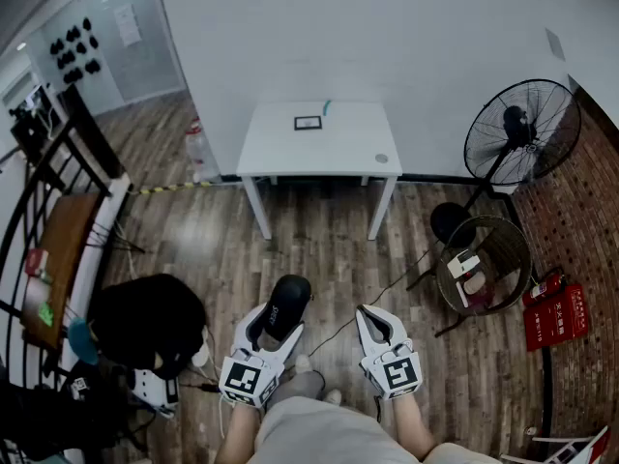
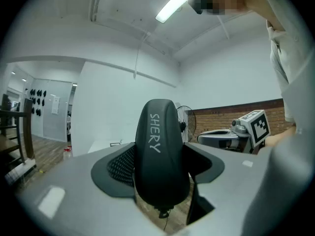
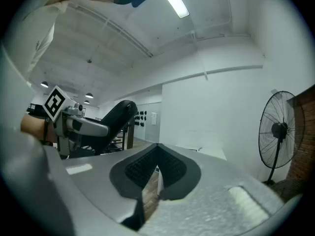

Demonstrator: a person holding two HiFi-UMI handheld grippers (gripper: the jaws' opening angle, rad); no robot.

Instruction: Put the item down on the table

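black SHERY item (image 1: 282,303) | in the air over the wood floor (image 1: 319,249), well apart from the white surface (image 1: 319,148) at the wall; clamped in left tongs (image 1: 278,319) | right tongs (image 1: 369,315) pinched together, empty

Bright, even indoor light fills every view. A ceiling tube lamp (image 2: 173,5) glares white high above the left gripper (image 2: 160,171), and a like strip (image 3: 171,0) burns out above the right gripper (image 3: 157,154). The black case (image 2: 157,141) between the left jaws shows only a dull sheen. Both gripper views bend strongly and blacken at the corners. The near jaw surfaces look soft.
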